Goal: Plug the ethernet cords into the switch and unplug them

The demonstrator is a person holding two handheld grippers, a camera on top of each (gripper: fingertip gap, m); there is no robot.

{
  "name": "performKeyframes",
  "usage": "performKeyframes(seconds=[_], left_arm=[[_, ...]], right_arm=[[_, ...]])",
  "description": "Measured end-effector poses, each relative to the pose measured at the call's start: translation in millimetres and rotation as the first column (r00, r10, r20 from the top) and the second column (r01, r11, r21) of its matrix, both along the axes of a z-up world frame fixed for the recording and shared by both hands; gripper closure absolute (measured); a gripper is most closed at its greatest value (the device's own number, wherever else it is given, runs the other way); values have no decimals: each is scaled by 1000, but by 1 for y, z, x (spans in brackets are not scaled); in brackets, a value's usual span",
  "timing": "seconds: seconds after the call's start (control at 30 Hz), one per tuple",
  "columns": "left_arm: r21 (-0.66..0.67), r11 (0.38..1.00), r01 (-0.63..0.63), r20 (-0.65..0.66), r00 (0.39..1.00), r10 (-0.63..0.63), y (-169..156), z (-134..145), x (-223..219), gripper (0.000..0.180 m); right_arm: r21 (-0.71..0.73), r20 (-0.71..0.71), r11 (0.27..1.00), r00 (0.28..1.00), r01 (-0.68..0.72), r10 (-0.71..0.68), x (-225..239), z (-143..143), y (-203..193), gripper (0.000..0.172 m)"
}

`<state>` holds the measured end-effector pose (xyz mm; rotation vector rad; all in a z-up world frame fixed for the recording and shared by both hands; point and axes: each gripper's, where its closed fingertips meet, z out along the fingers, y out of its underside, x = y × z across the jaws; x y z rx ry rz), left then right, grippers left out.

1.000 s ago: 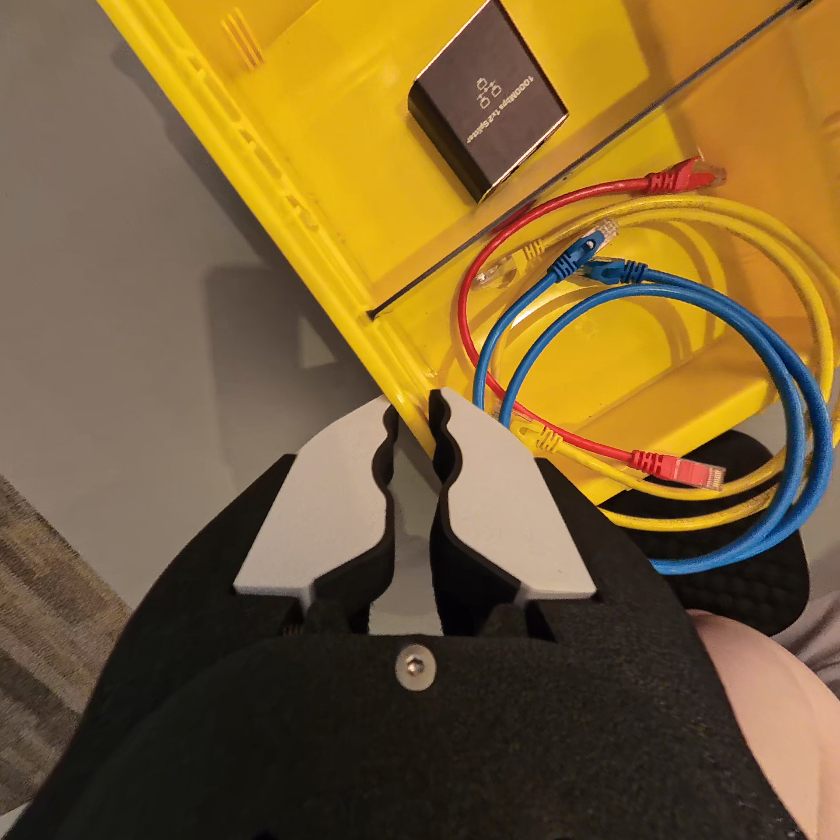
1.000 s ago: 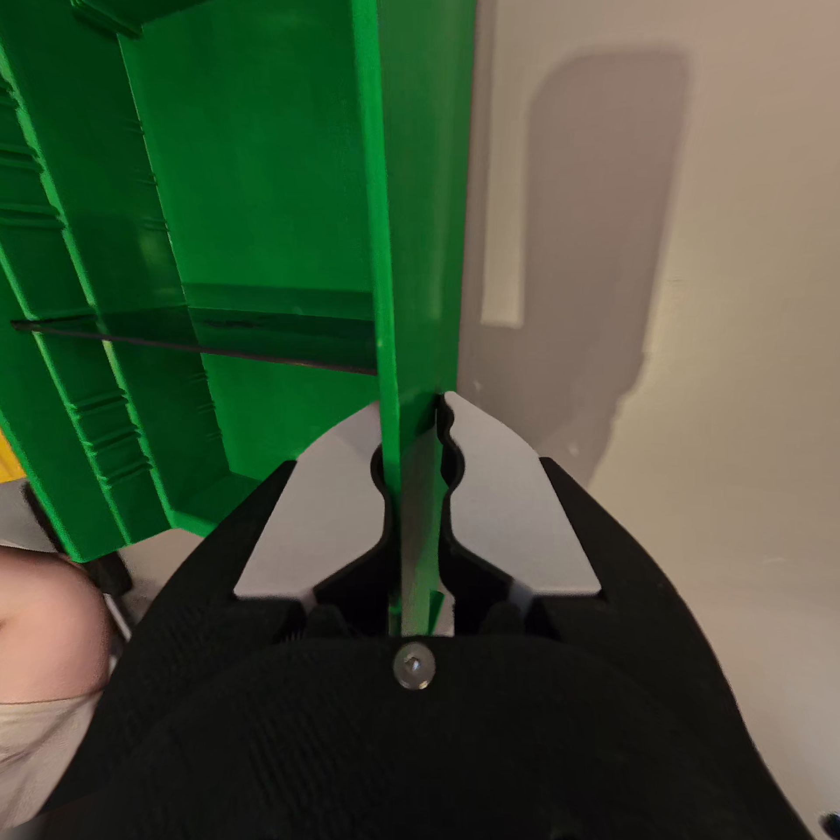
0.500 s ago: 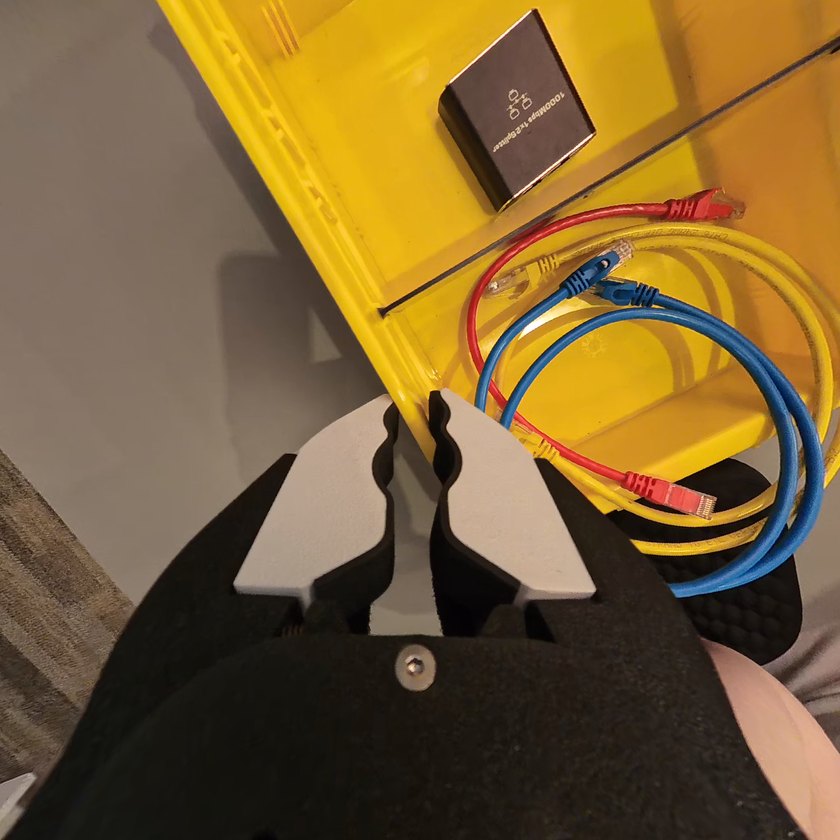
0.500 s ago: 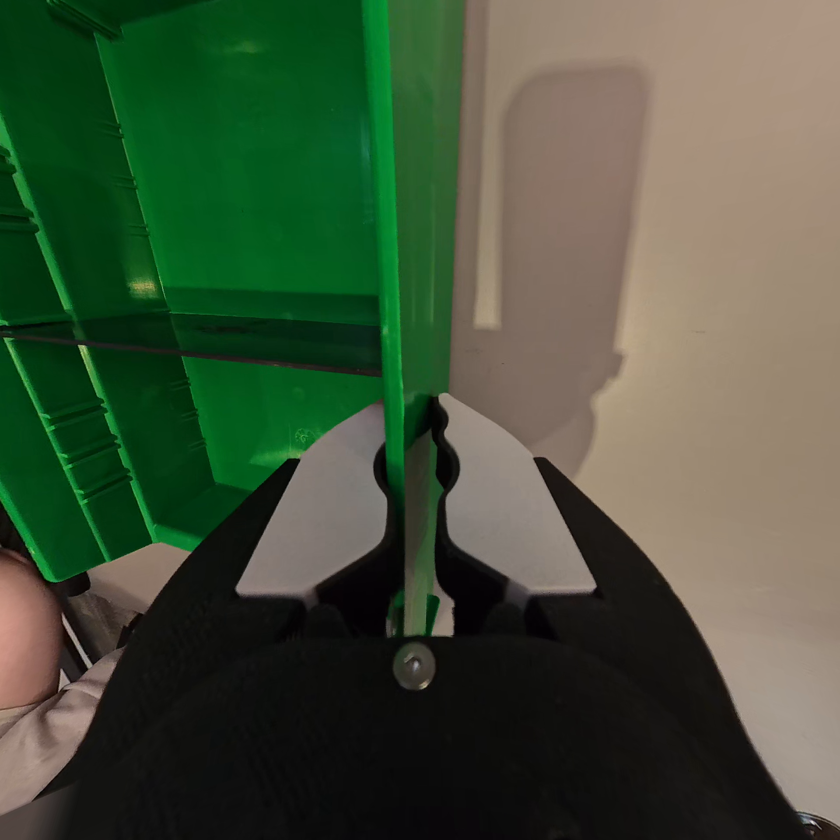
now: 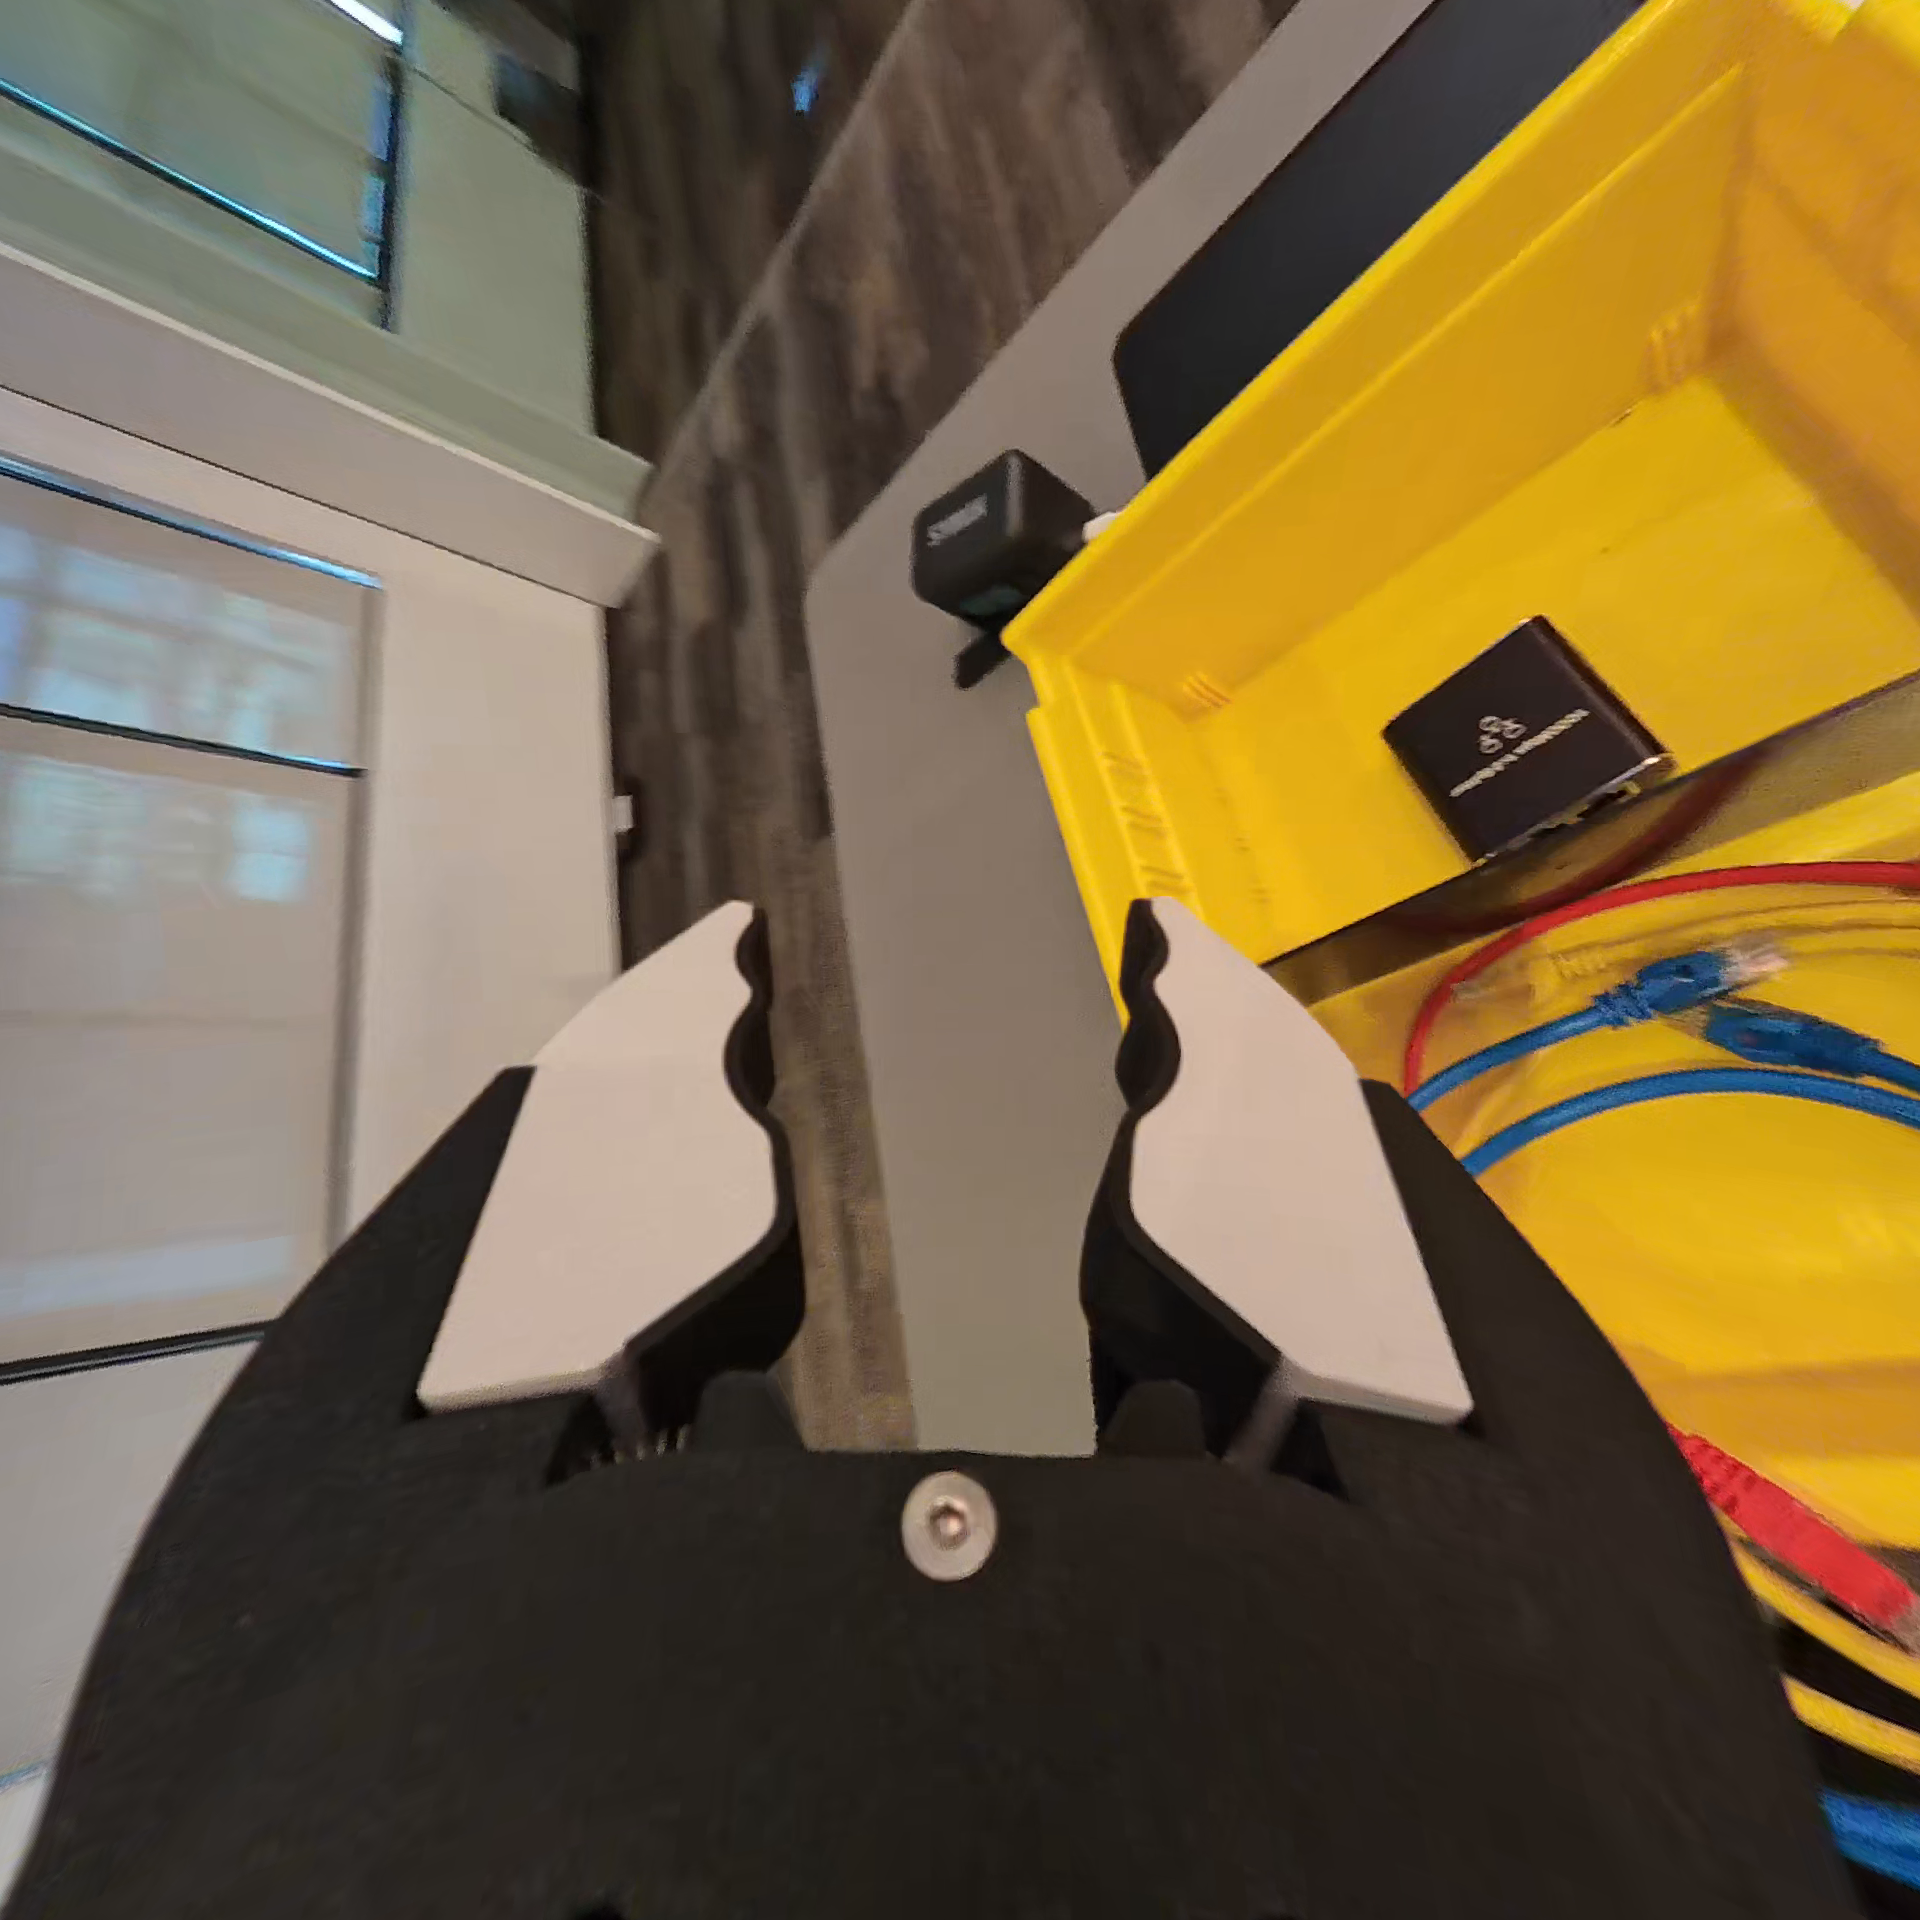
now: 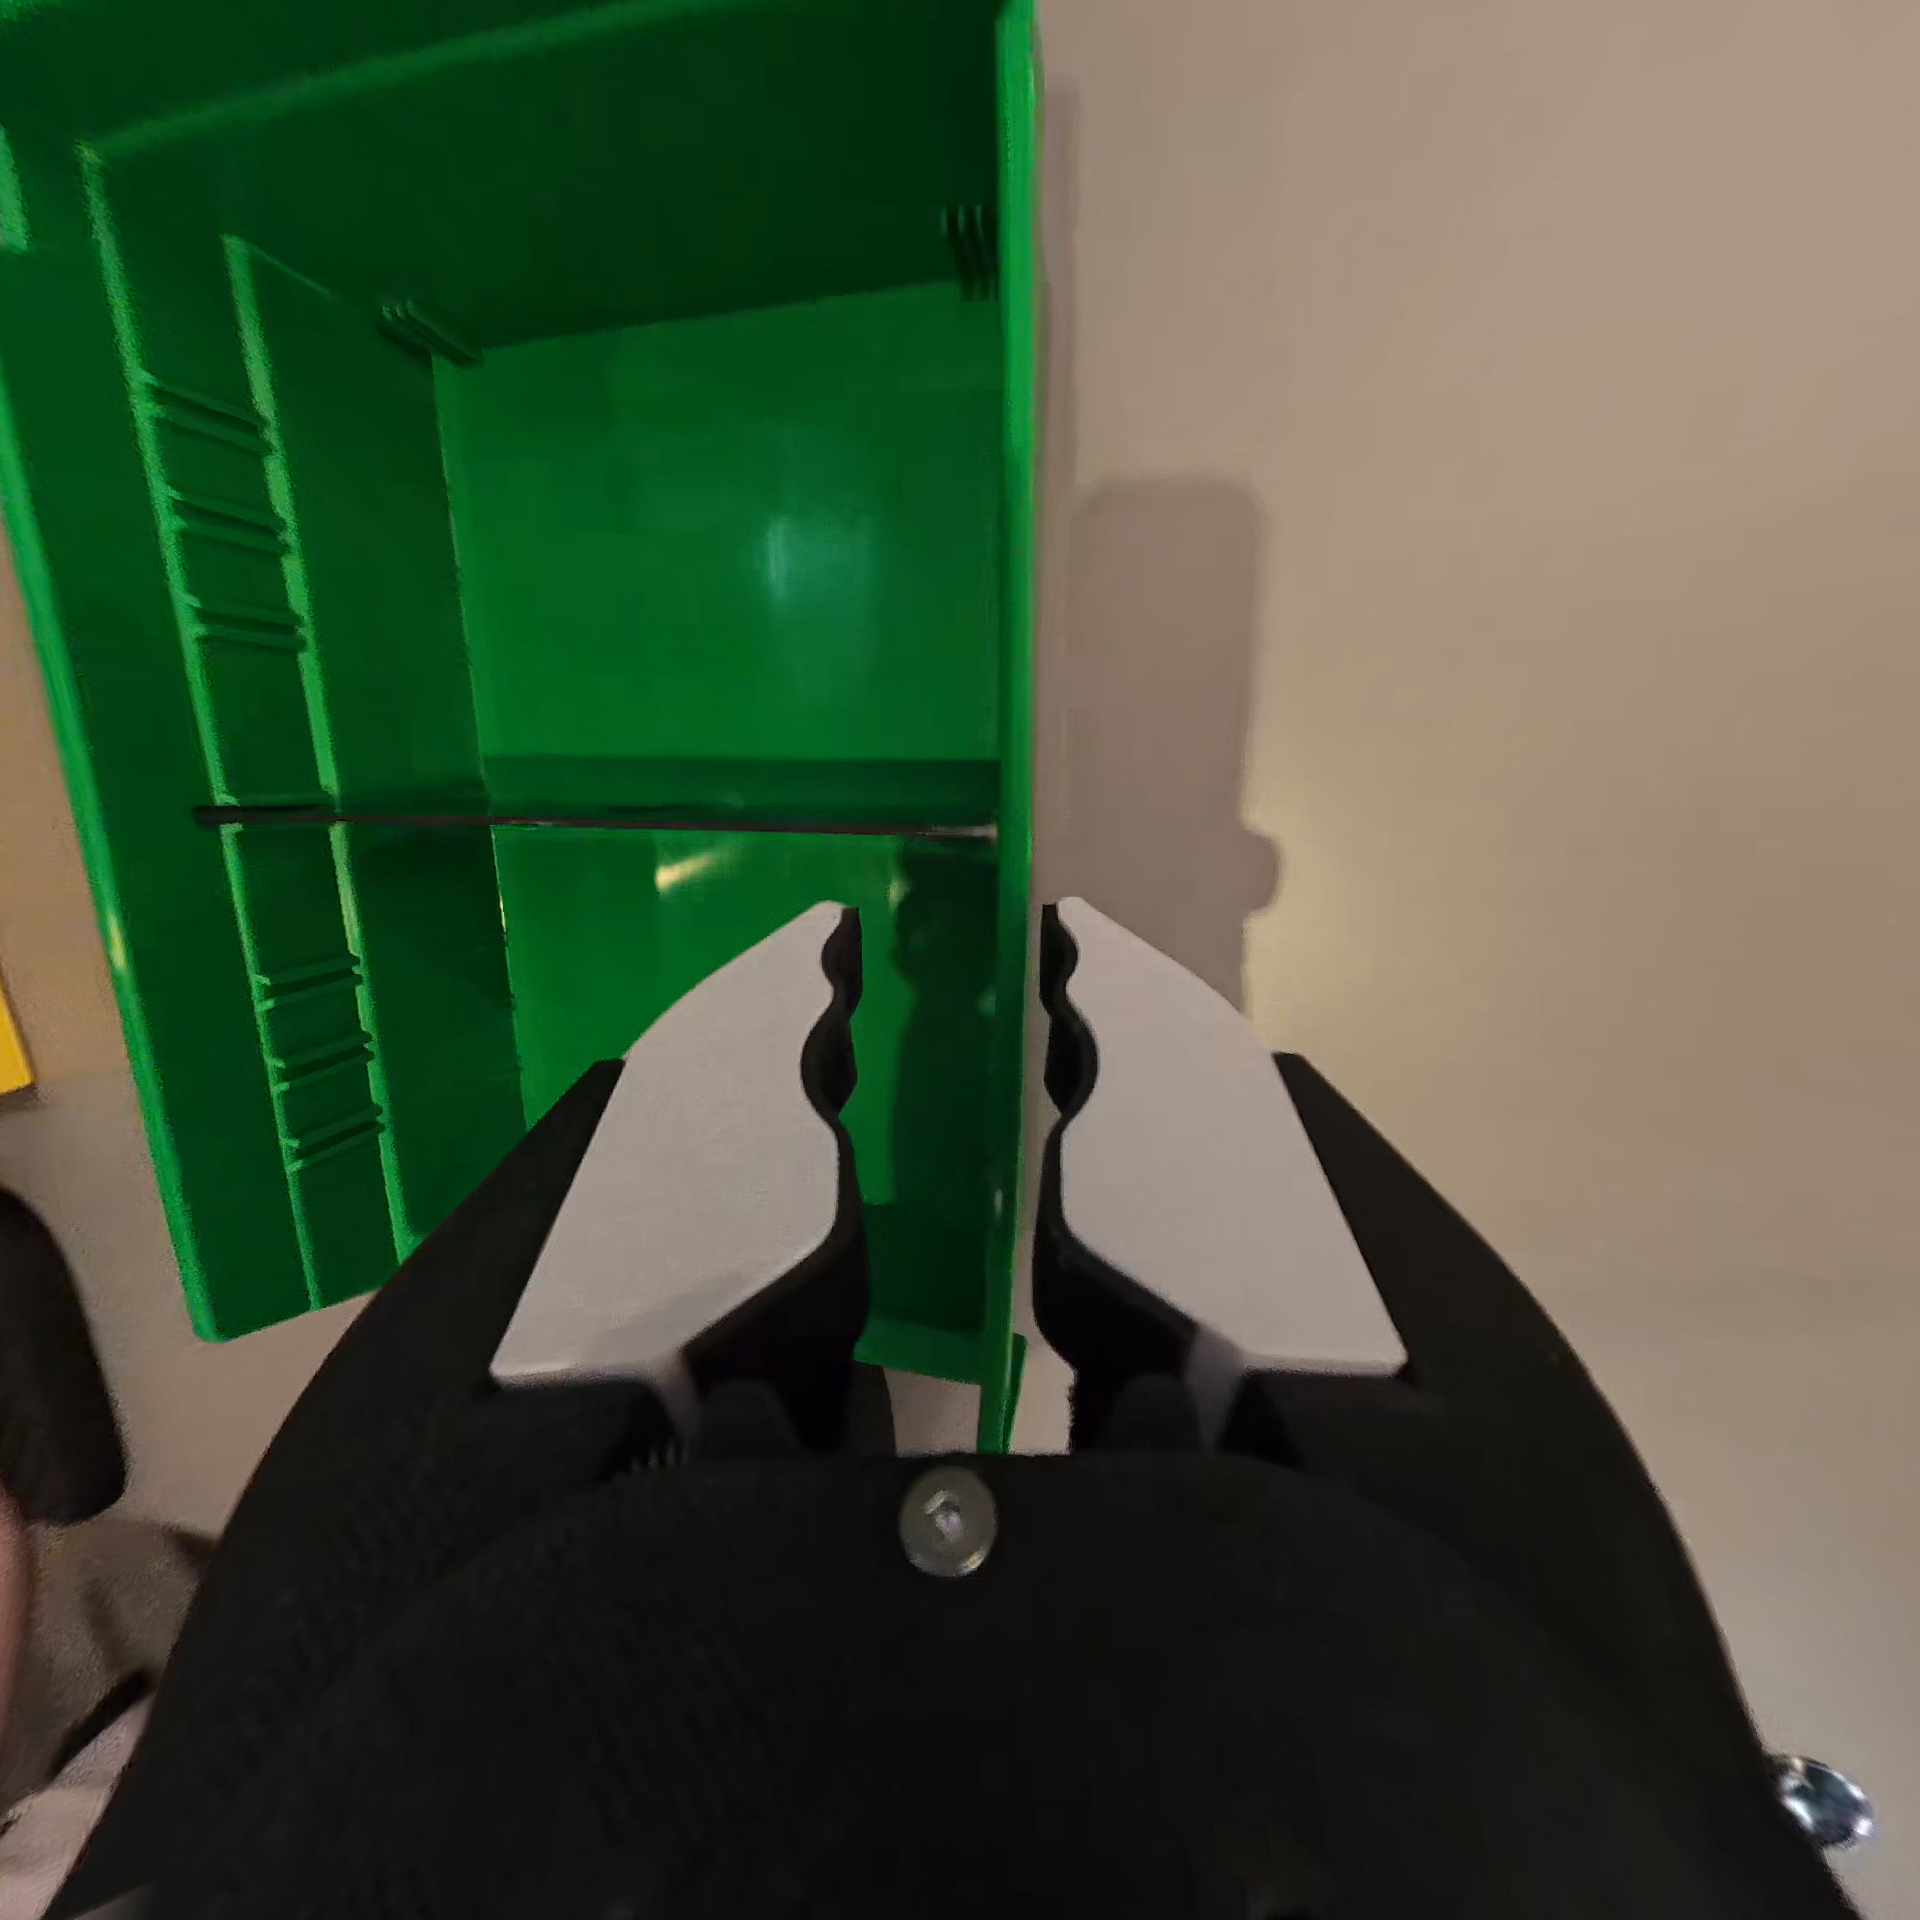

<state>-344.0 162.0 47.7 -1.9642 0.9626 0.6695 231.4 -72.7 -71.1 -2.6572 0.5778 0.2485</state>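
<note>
— What is seen first, taking the largest things?

— A grey table (image 5: 966, 1039) is seen in the left wrist view, with a yellow bin (image 5: 1351, 540) set on it at the right. A green bin (image 6: 644, 623) is seen in the right wrist view on a pale surface (image 6: 1558, 727). Each bin is split by a thin dark divider (image 5: 1662, 821).

— And the tongs?

— The left gripper (image 5: 945, 935) is held wide apart, with only table and floor seen between its fingers; its right finger (image 5: 1226, 1091) is placed just beside the yellow bin's outer wall. The right gripper (image 6: 948, 920) is parted more narrowly. The green bin's right wall (image 6: 1013, 935) is straddled by it, a clear gap is seen at the left pad, and the right pad lies close by the wall; the wall is not gripped.

— Where is the switch found?

— The switch (image 5: 1517, 758), a small black box, is laid in the yellow bin's far compartment, against the divider. In the near compartment the cords are coiled loose: a blue cord (image 5: 1662, 1091), a red cord (image 5: 1662, 894) and a yellow cord (image 5: 1538, 971), somewhat blurred. None is plugged into the switch.

— Anything smaller?

— A small black device (image 5: 987, 530) is seen on the table at the yellow bin's far corner.
</note>
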Motion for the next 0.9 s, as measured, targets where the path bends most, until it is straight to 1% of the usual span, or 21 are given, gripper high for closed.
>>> performKeyframes(seconds=[0.07, 0.1, 0.17, 0.2, 0.27, 0.3, 0.37, 0.4, 0.43, 0.47, 0.5, 0.53, 0.57, 0.6, 0.67, 0.7, 0.73, 0.77, 0.83, 0.87, 0.9], left_arm=[[58, 998, -10, -76, 997, 15, -2, 7, 12, 118], [71, 997, 5, -96, 995, 2, -3, 8, 21, 122], [95, 994, 49, -126, 991, -37, -6, 9, 39, 124], [101, 993, 60, -145, 988, -45, -8, 10, 45, 124], [89, 993, 79, -149, 987, -65, -11, 6, 53, 123], [80, 993, 89, -139, 987, -78, -12, 5, 57, 123], [70, 990, 121, -94, 989, -114, -14, 5, 62, 123], [65, 989, 136, -53, 990, -133, -15, 6, 63, 123], [65, 987, 145, -2, 989, -145, -16, 9, 62, 124], [74, 986, 152, 60, 986, -157, -18, 15, 60, 127], [91, 983, 162, 139, 975, -173, -20, 23, 58, 132], [120, 978, 169, 232, 953, -193, -22, 34, 56, 138], [162, 972, 171, 332, 918, -217, -24, 47, 55, 139], [200, 963, 179, 425, 870, -250, -28, 60, 55, 139], [235, 942, 242, 556, 761, -334, -41, 74, 60, 139], [230, 930, 286, 588, 721, -367, -47, 75, 65, 137], [213, 922, 323, 599, 702, -384, -53, 73, 69, 130], [184, 918, 352, 595, 703, -389, -57, 68, 72, 124], [115, 900, 420, 571, 714, -406, -66, 55, 80, 124], [84, 882, 464, 567, 706, -426, -72, 51, 87, 123], [60, 855, 515, 570, 685, -453, -81, 48, 94, 125]], right_arm=[[83, 98, 997, 995, 5, -14, 5, 24, 5, 138], [140, 152, 990, 988, 1, -23, 7, 40, 8, 138], [281, 275, 959, 959, -21, -59, 10, 77, 16, 137], [364, 338, 930, 937, -48, -84, 10, 99, 20, 137], [524, 462, 841, 875, -136, -146, 5, 145, 27, 137], [590, 513, 784, 840, -193, -179, -1, 166, 28, 133], [689, 572, 649, 792, -322, -215, -22, 199, 31, 121], [730, 575, 575, 787, -370, -222, -35, 210, 32, 113], [772, 563, 489, 794, -406, -229, -48, 221, 34, 101], [808, 546, 396, 808, -437, -221, -62, 231, 35, 93], [833, 529, 312, 824, -458, -202, -75, 240, 35, 93], [851, 508, 254, 843, -460, -177, -85, 245, 36, 93], [868, 483, 213, 863, -449, -149, -94, 248, 38, 93], [878, 467, 179, 877, -444, -116, -102, 250, 39, 95], [878, 473, 116, 877, -463, -82, -117, 256, 39, 103], [871, 490, 93, 866, -482, -99, -121, 260, 38, 107], [857, 515, 71, 849, -510, -120, -126, 264, 36, 113], [836, 547, 52, 826, -546, -137, -131, 268, 34, 119], [807, 585, 41, 788, -589, -190, -136, 274, 30, 121], [793, 602, 27, 777, -608, -187, -141, 276, 28, 122], [779, 620, 7, 767, -627, -165, -148, 277, 26, 127]])
